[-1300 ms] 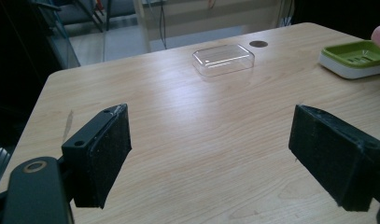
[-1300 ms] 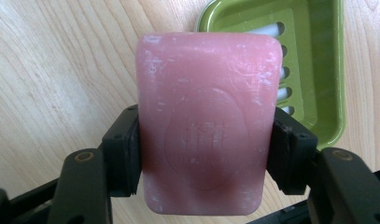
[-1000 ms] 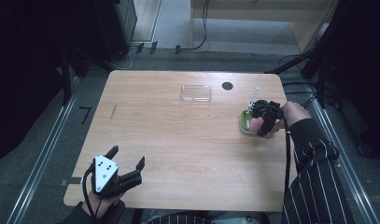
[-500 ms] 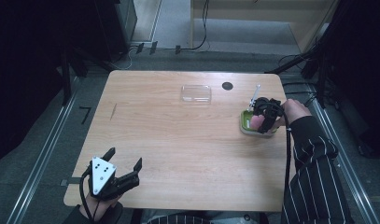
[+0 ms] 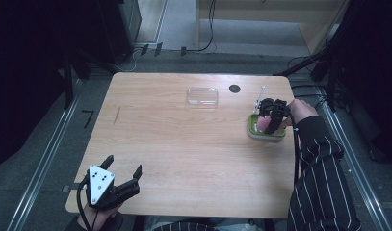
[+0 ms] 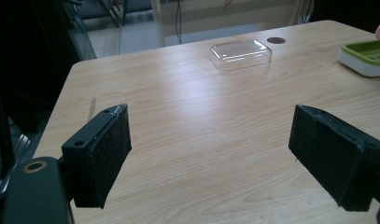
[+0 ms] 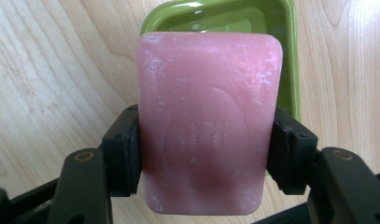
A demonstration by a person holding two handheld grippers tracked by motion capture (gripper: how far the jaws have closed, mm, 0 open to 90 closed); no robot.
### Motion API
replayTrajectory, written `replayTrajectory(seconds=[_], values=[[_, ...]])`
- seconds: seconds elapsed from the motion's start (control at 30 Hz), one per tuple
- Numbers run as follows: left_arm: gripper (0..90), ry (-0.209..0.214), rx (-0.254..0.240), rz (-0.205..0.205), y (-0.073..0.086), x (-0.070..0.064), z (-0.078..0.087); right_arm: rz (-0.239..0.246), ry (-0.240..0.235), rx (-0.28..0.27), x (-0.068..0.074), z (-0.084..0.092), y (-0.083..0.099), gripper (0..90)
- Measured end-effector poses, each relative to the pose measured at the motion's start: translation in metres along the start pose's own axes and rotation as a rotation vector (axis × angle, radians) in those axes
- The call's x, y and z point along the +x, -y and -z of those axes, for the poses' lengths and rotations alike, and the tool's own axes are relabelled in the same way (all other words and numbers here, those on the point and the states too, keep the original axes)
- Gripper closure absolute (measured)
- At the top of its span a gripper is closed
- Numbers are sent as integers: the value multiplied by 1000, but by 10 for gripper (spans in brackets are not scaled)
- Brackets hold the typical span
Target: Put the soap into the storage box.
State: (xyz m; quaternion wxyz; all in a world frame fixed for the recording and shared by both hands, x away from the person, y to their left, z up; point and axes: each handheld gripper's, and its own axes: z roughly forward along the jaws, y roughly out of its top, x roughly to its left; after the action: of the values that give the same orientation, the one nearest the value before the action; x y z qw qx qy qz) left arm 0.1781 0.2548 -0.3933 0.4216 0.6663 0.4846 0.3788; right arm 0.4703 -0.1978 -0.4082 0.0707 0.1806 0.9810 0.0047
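The right tongs [image 7: 204, 154] hold a pink soap bar [image 7: 207, 121] by its two long sides; both pads press flat on it, and the bar hangs directly above the green soap dish [image 7: 271, 28]. In the high view the right tongs [image 5: 270, 120] and the dish [image 5: 267, 134] are at the right middle of the frame, close to the right edge of the worktop [image 5: 184, 144]. The left tongs [image 5: 122, 180] are at the lower left of that frame with the jaws wide apart and nothing between them.

I judge that the step in hand is carrying the soap at the dish, either setting it in or taking it out; the pictures do not decide which. If it goes in, the next move calls for lowering the bar straight, with its long side along the long side of the dish, and opening only when the bar rests on the bottom.

The dish is near the worktop edge, so a push sideways could slide it off. A clear lid [image 5: 202, 96] lies in the upper middle of the high view, well apart, with a small dark hole [image 5: 234, 88] beside it. The middle of the worktop is open for moving.
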Motion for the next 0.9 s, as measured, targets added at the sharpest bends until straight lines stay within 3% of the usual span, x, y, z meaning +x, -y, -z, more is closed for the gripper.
replayTrajectory(seconds=[0.9], values=[[134,-54,6,24,7,8,16,38,-7,3,-20,-21,-2,387]])
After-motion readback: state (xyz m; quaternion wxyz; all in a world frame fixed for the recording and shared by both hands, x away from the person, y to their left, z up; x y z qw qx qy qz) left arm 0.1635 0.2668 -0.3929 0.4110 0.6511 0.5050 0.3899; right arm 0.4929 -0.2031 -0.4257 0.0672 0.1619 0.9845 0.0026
